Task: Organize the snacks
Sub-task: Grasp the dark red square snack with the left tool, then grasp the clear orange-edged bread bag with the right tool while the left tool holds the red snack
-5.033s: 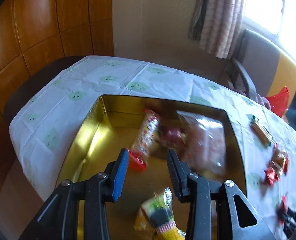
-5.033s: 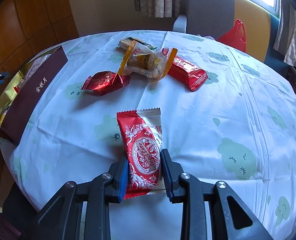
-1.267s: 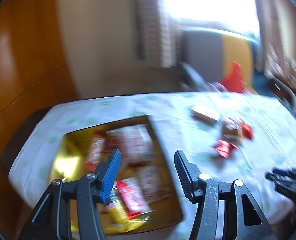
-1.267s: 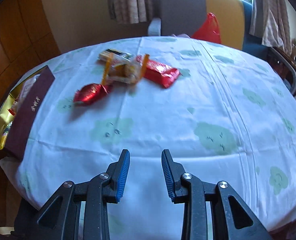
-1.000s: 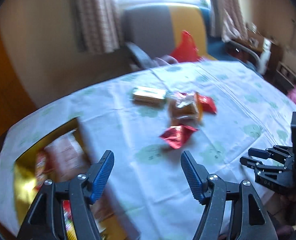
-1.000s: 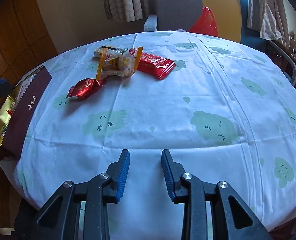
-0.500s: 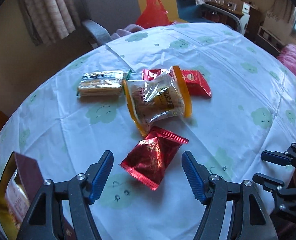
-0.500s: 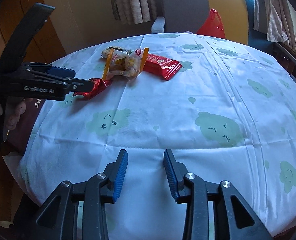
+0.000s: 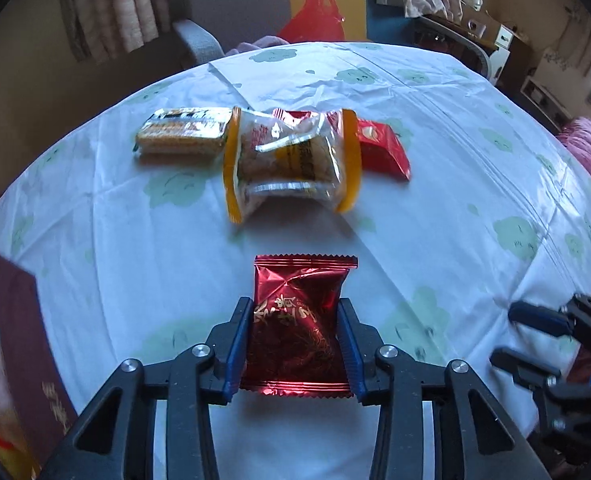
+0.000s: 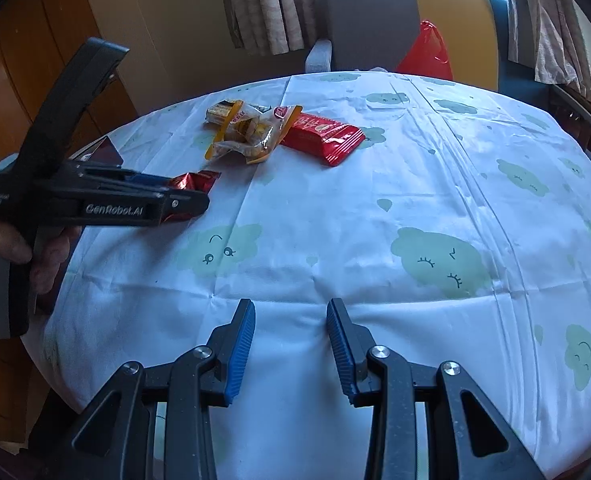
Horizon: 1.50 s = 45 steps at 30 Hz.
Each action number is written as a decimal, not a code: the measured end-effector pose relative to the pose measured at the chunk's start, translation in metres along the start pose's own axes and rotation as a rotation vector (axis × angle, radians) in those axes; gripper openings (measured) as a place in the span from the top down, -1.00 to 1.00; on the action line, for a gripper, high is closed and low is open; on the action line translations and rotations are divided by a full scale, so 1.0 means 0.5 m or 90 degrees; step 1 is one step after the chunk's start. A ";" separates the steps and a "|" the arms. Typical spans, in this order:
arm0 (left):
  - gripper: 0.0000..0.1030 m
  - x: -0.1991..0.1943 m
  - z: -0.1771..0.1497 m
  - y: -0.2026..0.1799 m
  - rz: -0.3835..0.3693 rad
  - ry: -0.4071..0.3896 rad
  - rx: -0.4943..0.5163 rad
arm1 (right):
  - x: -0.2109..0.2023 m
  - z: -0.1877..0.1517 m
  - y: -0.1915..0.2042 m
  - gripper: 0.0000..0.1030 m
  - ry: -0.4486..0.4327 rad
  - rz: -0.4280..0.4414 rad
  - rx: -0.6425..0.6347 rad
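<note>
My left gripper (image 9: 295,312) is shut on a shiny red foil snack packet (image 9: 297,320), its blue pads against both sides, low over the tablecloth. The right wrist view shows this gripper (image 10: 179,196) with the packet's end (image 10: 193,180) sticking out. Beyond lie a clear orange-edged snack bag (image 9: 291,160), a cracker pack (image 9: 183,136) and a red wrapped bar (image 9: 379,144). The dark red wall of the snack box (image 9: 23,340) is at the left edge. My right gripper (image 10: 291,320) is open and empty over the table's near edge.
A round table with a white cloud-print cloth (image 10: 415,208) fills both views. A grey and yellow chair (image 10: 395,24) with a red plastic bag (image 10: 427,52) stands behind it. Wood panelling (image 10: 27,80) is at the left.
My left gripper swung from the box to the table, moved down onto the red foil packet and closed on it. My right gripper stayed open in place.
</note>
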<state>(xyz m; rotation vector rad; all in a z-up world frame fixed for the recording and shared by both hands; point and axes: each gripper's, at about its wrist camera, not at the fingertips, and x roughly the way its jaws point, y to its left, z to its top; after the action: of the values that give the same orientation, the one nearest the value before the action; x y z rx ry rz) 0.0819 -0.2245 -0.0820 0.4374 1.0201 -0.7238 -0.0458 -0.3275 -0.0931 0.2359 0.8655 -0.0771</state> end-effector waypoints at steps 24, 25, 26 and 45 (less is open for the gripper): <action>0.16 -0.082 -0.206 -0.019 0.018 -0.125 -0.069 | 0.004 0.053 0.032 0.26 0.038 -0.010 -0.088; 0.16 -0.082 -0.207 -0.020 0.017 -0.127 -0.070 | 0.003 0.061 0.035 0.26 0.035 -0.010 -0.094; 0.16 -0.081 -0.208 -0.019 0.016 -0.129 -0.071 | 0.004 0.070 0.038 0.26 0.033 -0.010 -0.099; 0.16 -0.082 -0.214 -0.019 0.013 -0.139 -0.074 | 0.042 0.099 0.048 0.26 0.063 0.004 -0.121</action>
<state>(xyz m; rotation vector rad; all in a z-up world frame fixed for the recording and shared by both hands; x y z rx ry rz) -0.0034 -0.1489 -0.0960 0.2606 0.8458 -0.6745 0.0084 -0.3155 -0.0739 0.0647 0.9641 0.0224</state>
